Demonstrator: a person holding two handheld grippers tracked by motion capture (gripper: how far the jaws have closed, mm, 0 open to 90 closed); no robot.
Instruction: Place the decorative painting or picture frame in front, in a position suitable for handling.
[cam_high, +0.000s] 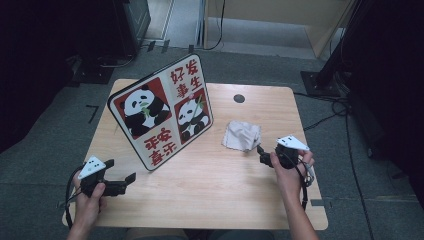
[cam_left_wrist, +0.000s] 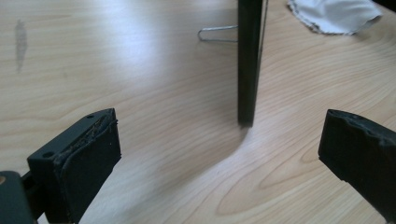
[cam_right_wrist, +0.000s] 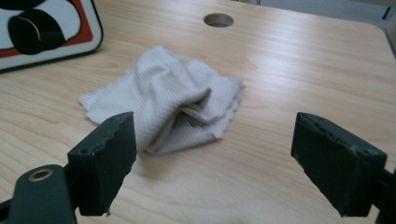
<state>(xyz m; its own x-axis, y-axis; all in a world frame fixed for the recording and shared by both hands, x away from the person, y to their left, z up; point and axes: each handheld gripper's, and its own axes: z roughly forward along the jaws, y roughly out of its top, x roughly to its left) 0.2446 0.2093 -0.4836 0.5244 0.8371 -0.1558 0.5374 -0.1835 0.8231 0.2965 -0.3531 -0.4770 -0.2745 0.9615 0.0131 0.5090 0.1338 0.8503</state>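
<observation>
Scene: a wooden desk (cam_high: 210, 185) carries an upright panda picture board (cam_high: 161, 111) and a crumpled grey cloth (cam_high: 242, 135) lying to the board's right, clear of it.

Cloth: it rests loose on the desk, bunched into folds — in the right gripper view it lies (cam_right_wrist: 168, 105) just ahead of the right tongs, nearer their left jaw, with nothing pressing on it.

Right tongs: the right tongs (cam_high: 264, 156) stand released, jaws spread wide and empty, pointing at the cloth's near edge from just beside it.

Left tongs: the left tongs (cam_high: 120, 176) are likewise released and empty, jaws far apart, low over the desk near the board's lower corner; in the left gripper view the board's dark edge (cam_left_wrist: 247, 65) stands upright ahead of them, a wire stand foot (cam_left_wrist: 217, 33) showing behind it.

Step in hand: by the look of it, both hands are between grips — the cloth lies free and the board stands on its own.

Next move: probably a pick-up of the cloth, perhaps to wipe the board; that calls for the right tongs to advance until a raised fold sits between the jaws, then clench on it.

Risk: a flat edge may slip out, so a thick fold is the better target.
</observation>
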